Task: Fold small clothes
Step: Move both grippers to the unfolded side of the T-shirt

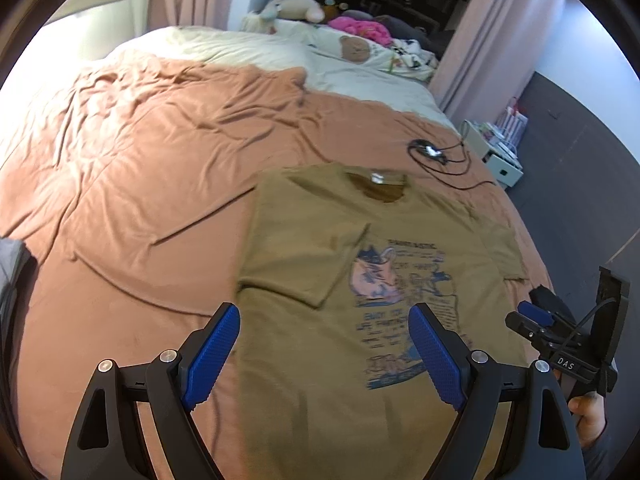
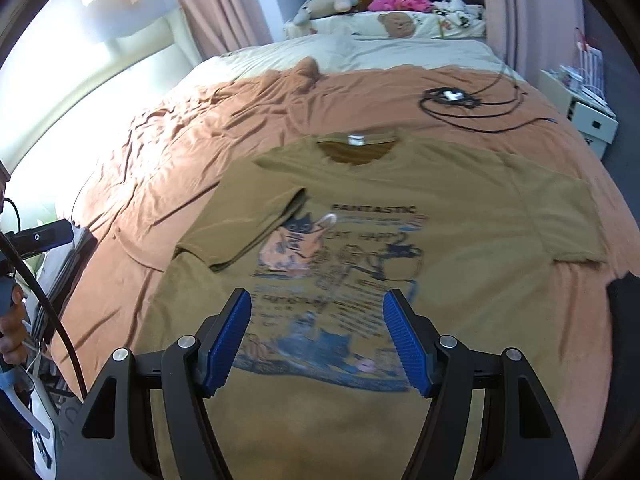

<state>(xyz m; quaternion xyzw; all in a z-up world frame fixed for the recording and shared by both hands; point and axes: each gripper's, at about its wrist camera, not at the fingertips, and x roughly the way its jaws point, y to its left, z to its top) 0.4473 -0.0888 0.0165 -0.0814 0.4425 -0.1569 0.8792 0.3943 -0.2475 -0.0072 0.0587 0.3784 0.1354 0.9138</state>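
An olive-brown T-shirt (image 1: pixel 304 216) with a blue and pink cat print lies face up on the bed, collar toward the pillows. Its left sleeve (image 2: pixel 240 224) is folded inward over the chest, while the other sleeve (image 2: pixel 568 216) lies spread flat. My left gripper (image 1: pixel 324 308) hovers above the shirt's lower left part, open, with nothing between its blue pads. My right gripper (image 2: pixel 317 294) hangs over the print, also open and empty. The right gripper (image 1: pixel 534 316) shows in the left wrist view too, at the shirt's right edge, with a hand (image 1: pixel 588 416) beneath it.
A rumpled orange-brown sheet (image 1: pixel 140 168) covers the bed. A coiled black cable with a small device (image 2: pixel 452 96) lies beyond the collar. Pillows and plush toys (image 2: pixel 396 24) sit at the head. A white cabinet (image 2: pixel 588 116) stands to the right of the bed.
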